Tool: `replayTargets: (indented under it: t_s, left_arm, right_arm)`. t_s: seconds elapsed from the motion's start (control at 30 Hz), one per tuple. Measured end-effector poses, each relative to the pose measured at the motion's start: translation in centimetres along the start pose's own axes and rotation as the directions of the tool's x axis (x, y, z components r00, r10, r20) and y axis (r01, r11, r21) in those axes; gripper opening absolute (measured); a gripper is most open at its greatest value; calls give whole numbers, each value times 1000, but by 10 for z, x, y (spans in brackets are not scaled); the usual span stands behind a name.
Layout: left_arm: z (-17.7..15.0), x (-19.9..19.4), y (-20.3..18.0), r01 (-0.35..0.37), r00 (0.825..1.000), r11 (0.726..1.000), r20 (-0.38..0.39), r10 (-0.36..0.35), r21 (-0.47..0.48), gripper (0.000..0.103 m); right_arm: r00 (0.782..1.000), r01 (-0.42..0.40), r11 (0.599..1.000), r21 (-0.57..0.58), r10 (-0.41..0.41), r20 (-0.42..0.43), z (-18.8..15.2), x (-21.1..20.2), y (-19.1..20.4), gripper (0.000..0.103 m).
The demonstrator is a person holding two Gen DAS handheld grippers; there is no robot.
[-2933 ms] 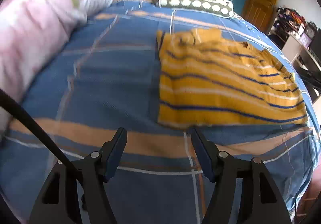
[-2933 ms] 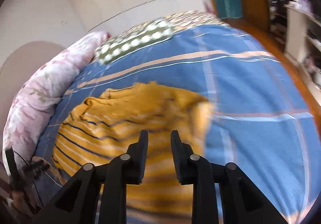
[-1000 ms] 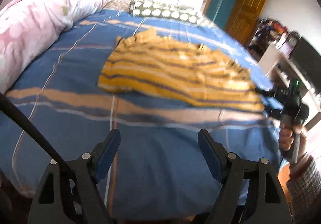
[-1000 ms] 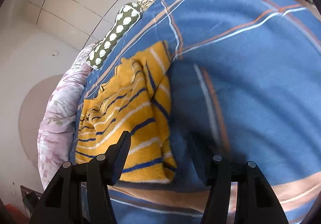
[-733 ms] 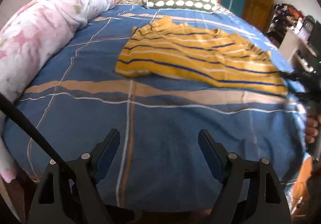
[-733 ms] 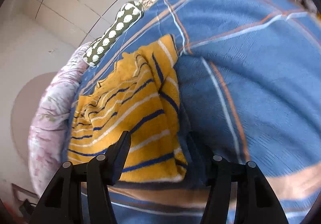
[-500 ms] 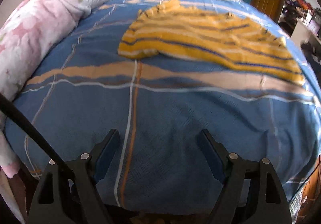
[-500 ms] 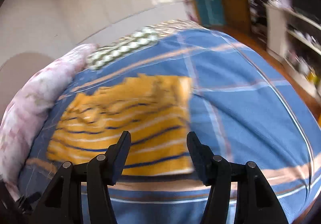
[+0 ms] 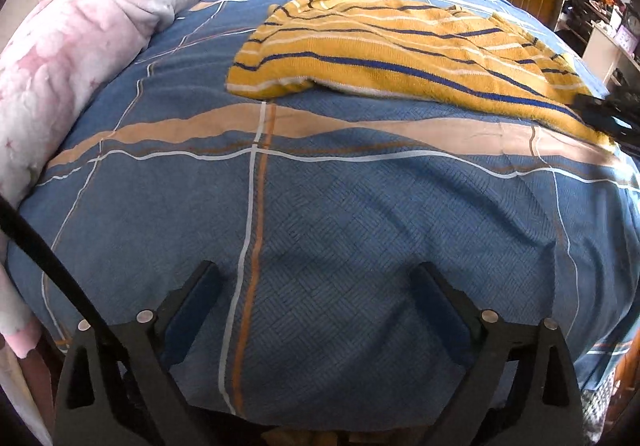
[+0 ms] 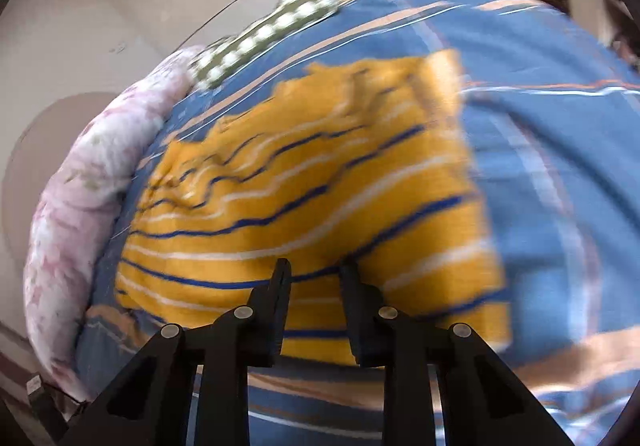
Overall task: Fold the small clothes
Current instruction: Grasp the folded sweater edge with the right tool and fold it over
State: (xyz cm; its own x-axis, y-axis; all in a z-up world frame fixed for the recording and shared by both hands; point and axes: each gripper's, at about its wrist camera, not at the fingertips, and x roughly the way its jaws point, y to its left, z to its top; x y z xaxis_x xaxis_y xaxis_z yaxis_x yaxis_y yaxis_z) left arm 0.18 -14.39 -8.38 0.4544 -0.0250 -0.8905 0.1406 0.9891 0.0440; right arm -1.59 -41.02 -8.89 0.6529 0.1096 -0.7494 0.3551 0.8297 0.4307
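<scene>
Now narrower, right claw (image 10: 314, 266) over sweater (image 10: 320, 182)

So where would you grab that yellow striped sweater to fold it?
Probably by the near hem of the yellow striped sweater, at its left corner, coming in low from the bed's front edge. It lies flat on the blue bedspread, and that corner curls up slightly, giving the open left gripper an edge to pinch.

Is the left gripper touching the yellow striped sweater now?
Apart. The left wrist view shows the left gripper open over bare blue bedspread, with the yellow striped sweater lying farther up the bed.
</scene>
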Motion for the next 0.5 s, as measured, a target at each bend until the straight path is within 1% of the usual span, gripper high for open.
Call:
replayTargets:
  t_s: [0.03,0.1,0.17,0.23,0.3,0.4,0.5]
  left_arm:
    - [0,0,0,-1,1000,1000,0,1,1,98]
    - [0,1,-1,-1,1000,1000,0,1,2,100]
    - [1,2,-1,1,1000,1000,-4,-1,0,101]
    - [1,3,-1,3,1000,1000,-5,-3,0,102]
    - [1,3,-2,3,1000,1000,-6,-3,2,102]
    - [2,4,-1,7,1000,1000,-10,-7,3,102]
    - [3,5,-1,9,1000,1000,-13,-9,4,103]
  right_arm:
    - [1000,24,1000,-4,-24,11,1,-6,-1,28]
    - [996,71,997,-41,-68,64,2,-26,6,32]
    - [994,58,995,-84,-50,95,5,-37,18,32]
    - [994,27,993,-118,-15,107,12,-37,36,32]
    - [996,-14,990,-142,27,86,21,-22,58,32]
    - [997,-42,979,-199,55,62,32,8,92,32]
    - [996,-93,971,-222,92,-14,41,46,114,32]
